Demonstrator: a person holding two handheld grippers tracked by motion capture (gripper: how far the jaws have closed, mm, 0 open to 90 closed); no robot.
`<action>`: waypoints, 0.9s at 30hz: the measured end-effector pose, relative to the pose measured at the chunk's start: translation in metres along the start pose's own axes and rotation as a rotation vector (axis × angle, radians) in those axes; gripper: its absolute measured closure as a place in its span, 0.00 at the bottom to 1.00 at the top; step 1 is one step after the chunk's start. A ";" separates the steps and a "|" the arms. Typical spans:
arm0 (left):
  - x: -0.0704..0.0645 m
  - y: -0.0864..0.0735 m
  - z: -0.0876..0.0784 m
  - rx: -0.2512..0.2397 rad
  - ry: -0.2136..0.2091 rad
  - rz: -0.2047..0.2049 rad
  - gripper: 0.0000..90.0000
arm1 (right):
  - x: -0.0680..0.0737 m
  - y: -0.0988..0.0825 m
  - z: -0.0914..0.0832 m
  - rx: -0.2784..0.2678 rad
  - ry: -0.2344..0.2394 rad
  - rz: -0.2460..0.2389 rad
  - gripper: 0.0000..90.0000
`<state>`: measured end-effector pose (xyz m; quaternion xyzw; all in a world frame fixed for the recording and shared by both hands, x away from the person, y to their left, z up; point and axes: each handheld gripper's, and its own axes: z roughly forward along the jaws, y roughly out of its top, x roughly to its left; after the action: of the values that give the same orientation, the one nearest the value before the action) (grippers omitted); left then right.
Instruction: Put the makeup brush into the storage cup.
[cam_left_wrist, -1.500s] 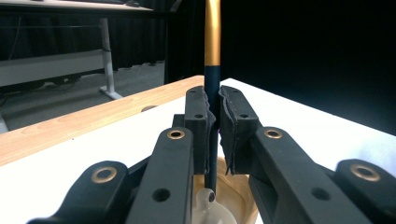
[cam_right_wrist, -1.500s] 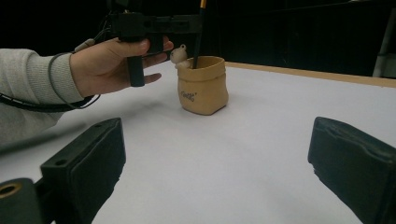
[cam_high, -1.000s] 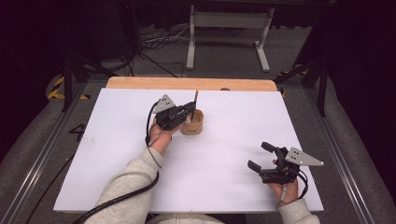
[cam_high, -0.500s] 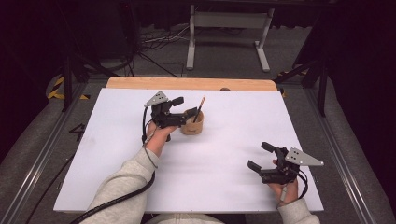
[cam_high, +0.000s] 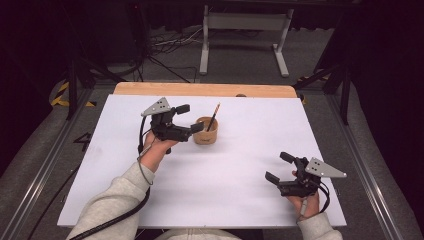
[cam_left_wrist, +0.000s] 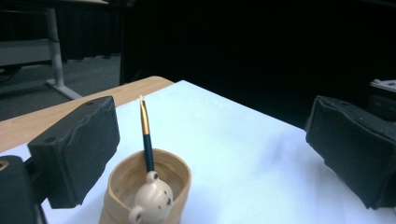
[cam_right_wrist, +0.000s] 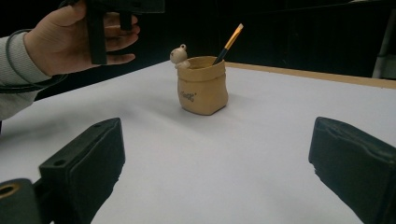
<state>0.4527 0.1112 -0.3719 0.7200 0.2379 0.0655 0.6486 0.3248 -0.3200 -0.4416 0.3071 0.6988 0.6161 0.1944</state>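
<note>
Near the far middle of the white desk (cam_high: 125, 200) stood a small tan pot (cam_high: 205, 131) shaped like a sack, with a little bear figure (cam_left_wrist: 149, 201) on its rim and a pencil (cam_high: 214, 117) leaning inside it, tip up and tilted toward the far right. The left claw (cam_high: 190, 119) hung just beside the pot on its left, jaws wide apart and holding nothing; in the left gripper view one jaw sat close against the pot's near side while the other was well off to the right over bare desk. That offset looked like the main hazard: if the claw swung or closed from there, the near jaw would likely strike the pot's wall or the bear before the far jaw arrived, pushing the light pot along the smooth surface or tipping it and spilling the pencil. A sideways brush against the leaning pencil could lever the pot over as well. The left hand (cam_high: 156, 150) was raised off the desk, forearm reaching in from the lower left, palm gripping the handle with the claw pointing right toward the pot. The right claw (cam_high: 280, 166) rested low near the front right corner, well apart from the pot, jaws also spread and empty, aimed roughly back toward the pot.
</note>
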 end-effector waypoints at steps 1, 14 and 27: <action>-0.001 0.001 -0.003 0.001 -0.004 0.003 0.03 | 0.000 0.000 0.000 0.001 0.000 0.000 0.04; -0.012 -0.005 -0.047 0.002 -0.022 0.031 0.03 | -0.001 -0.001 -0.001 0.003 -0.003 -0.001 0.04; -0.017 -0.025 -0.077 -0.013 -0.030 0.005 0.02 | -0.002 -0.002 0.001 0.012 0.007 -0.004 0.04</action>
<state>0.3999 0.1743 -0.3809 0.7172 0.2259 0.0580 0.6567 0.3269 -0.3208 -0.4435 0.3049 0.7039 0.6124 0.1911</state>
